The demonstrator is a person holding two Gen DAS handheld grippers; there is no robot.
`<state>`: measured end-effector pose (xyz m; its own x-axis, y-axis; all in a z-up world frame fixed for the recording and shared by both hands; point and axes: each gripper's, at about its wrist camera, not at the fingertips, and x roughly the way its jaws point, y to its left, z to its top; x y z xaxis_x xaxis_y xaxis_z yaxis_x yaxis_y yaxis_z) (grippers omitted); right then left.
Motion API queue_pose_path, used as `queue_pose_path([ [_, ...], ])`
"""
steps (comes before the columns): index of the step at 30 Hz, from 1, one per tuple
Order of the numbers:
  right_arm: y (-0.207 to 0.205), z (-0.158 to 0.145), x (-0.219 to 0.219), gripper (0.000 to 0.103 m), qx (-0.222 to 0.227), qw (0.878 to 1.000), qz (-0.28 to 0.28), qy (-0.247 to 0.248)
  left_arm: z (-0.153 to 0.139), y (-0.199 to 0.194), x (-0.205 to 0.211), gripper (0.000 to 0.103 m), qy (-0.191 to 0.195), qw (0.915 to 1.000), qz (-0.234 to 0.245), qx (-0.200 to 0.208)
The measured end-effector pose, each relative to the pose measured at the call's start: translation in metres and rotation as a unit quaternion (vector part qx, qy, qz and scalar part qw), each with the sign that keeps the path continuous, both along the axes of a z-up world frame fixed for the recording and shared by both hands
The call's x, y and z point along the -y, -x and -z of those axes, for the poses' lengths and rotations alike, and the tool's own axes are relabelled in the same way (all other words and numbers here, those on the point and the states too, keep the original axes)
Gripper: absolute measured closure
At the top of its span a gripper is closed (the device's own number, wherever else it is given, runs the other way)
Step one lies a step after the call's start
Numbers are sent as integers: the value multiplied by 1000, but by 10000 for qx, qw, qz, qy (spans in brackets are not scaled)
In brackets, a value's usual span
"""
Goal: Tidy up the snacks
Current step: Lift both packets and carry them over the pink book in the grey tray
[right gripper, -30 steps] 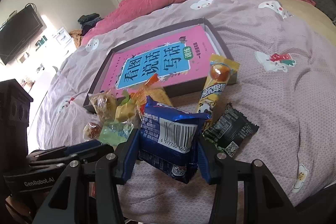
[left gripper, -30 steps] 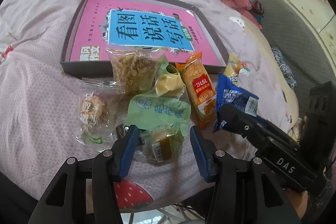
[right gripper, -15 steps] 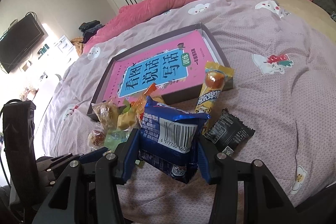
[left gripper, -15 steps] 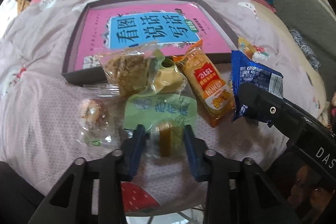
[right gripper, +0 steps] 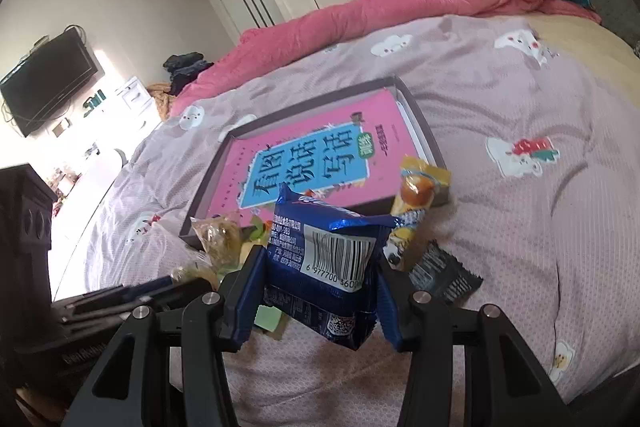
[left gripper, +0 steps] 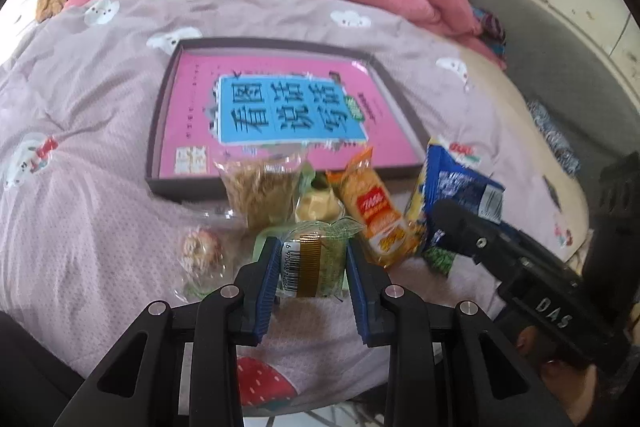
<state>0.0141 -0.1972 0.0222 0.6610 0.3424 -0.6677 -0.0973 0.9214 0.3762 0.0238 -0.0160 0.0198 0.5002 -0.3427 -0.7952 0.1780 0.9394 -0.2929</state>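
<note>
Our left gripper (left gripper: pixel 310 269) pinches a light, crinkly green snack packet (left gripper: pixel 316 263) by its sides; our right gripper (right gripper: pixel 316 291) clamps the blue packet (right gripper: pixel 326 263), soft and crushable, near the bed's edge.

Snack packets (left gripper: pixel 312 263): eight or so; tray (left gripper: pixel 160 147): one; book (left gripper: pixel 280 115): one; grippers (right gripper: pixel 316 291): two

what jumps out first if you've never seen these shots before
The pink book in its shallow grey box mid-bed grabs the eye. In front of it lies a heap of snacks; the left gripper is shut on a green packet, the right gripper on a blue packet.
</note>
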Motion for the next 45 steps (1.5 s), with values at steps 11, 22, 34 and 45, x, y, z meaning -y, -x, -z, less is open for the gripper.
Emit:
queue_pose_path([
  [11,-15,-19,4,53,425,9990,-57,152,-30,-21,-37,70,237,9979,-443,409],
  [22,-35,-27,7,53,655,9974,-166,262,-30,-49,-68,69,374,9951,-749,524],
  [34,-70,-21,18,53,694,9967,-118,405,-9,-81,-84,69,413,9920,-1098,458],
  [45,-100,3,17,53,335,9980,-213,495,12,-108,-75,69,221,9942,-992,346],
])
